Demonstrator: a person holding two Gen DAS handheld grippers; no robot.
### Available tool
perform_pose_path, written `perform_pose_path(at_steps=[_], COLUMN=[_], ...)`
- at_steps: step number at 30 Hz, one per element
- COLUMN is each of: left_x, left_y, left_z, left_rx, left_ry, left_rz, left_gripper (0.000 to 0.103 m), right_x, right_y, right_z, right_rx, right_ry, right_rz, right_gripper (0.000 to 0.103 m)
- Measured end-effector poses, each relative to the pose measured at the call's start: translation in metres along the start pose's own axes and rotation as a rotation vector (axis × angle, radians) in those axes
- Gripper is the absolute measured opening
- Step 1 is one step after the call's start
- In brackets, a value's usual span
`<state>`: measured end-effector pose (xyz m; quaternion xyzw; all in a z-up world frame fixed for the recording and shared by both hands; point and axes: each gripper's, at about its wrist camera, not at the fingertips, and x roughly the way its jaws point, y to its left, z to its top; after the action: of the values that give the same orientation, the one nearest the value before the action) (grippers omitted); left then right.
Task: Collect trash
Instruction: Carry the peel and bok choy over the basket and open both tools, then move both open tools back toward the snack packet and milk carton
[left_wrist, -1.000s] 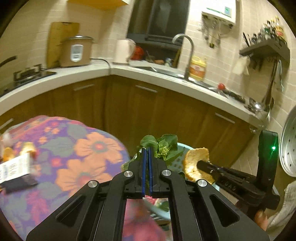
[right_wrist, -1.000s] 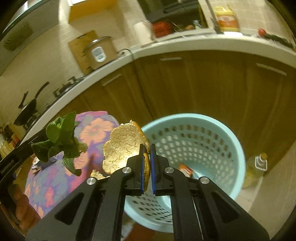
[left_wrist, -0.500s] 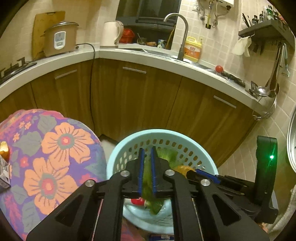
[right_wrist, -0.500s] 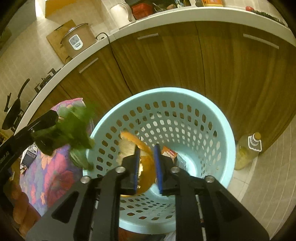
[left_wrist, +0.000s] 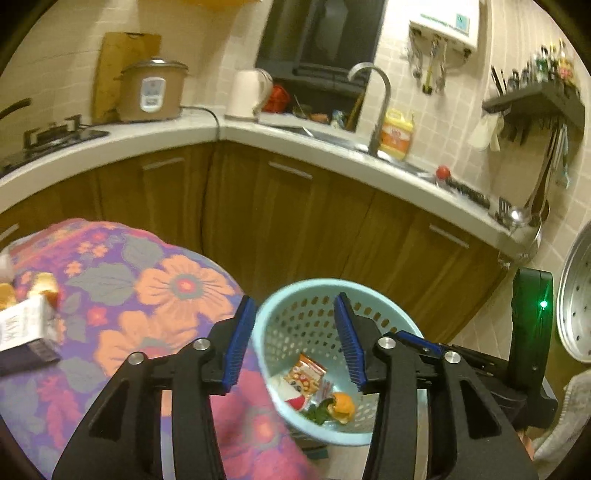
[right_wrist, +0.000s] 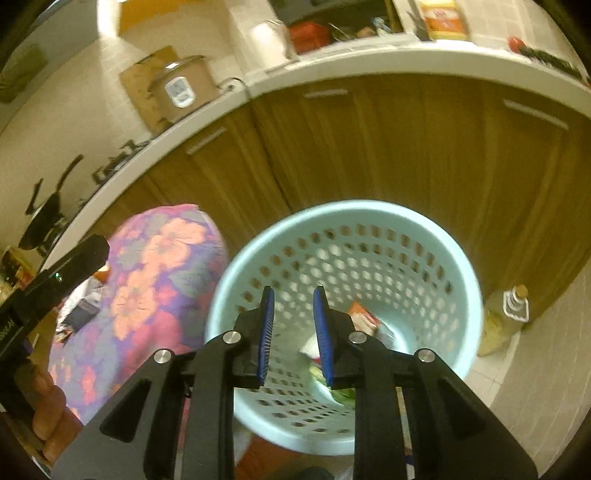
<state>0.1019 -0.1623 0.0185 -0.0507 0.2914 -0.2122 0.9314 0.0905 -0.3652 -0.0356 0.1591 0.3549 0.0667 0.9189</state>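
A light blue perforated trash basket stands on the floor beside the table; it also shows in the right wrist view. Inside lie an orange peel, green vegetable leaves and a snack wrapper. My left gripper is open and empty above the basket's rim. My right gripper is open and empty over the basket mouth. A white box and orange scraps lie on the table at the left.
The table has a purple floral cloth. Brown kitchen cabinets under a white counter curve behind the basket. An oil bottle stands on the tiled floor right of the basket. A metal lid hangs at the right.
Both grippers opened. The green leaves left my left gripper and the orange peel left my right gripper; both now lie in the basket. Both grippers have risen above it.
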Motion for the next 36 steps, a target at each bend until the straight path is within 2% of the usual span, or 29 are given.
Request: perform_pose_path(at_steps=[5,11,14,16,22,25,29,33,36], left_x=[-0.046,-0.109,-0.135,-0.153,-0.182,-0.186,-0.172,-0.148,-0.136], left_y=[0.035,0.101,0.137,0.166,0.242,0.274,0.305,0.330,0.341], left_z=[0.004,0.003,-0.001,-0.006,-0.023,-0.031,-0.040,-0.046,-0.050], left_rx=[-0.046,-0.125,-0.163,-0.186,-0.275,-0.314,-0.353,-0.410,-0.429], left_ry=[-0.077,-0.159,-0.180,-0.185,-0.163,-0.137,-0.071,0.010,0.030], left_rz=[0.043,0.175,0.265,0.353,0.528,0.568,0.580,0.536,0.506], left_gripper=[0.049,0.052,0.054,0.055,0.059,0.059,0.059,0.059,0.059], right_x=[-0.004,0.007,0.018,0.026,0.061,0.080,0.101,0.124,0.136], right_y=[0.059,0.133,0.175,0.198,0.260,0.280,0.295,0.302,0.309], right_z=[0.003,0.000,-0.001,-0.002,-0.007,-0.010,-0.011,-0.014,-0.019], right_rx=[-0.095,-0.209,-0.269,-0.306,-0.407,-0.433,-0.444,-0.435,-0.441], right_ry=[-0.030,-0.009,0.007,0.013,0.071,0.091,0.118,0.167,0.207], right_rz=[0.088,0.187,0.226,0.243,0.280,0.288,0.285,0.298,0.316], right_gripper=[0.019,0.019,0.029,0.045,0.046,0.046,0.046,0.046,0.046])
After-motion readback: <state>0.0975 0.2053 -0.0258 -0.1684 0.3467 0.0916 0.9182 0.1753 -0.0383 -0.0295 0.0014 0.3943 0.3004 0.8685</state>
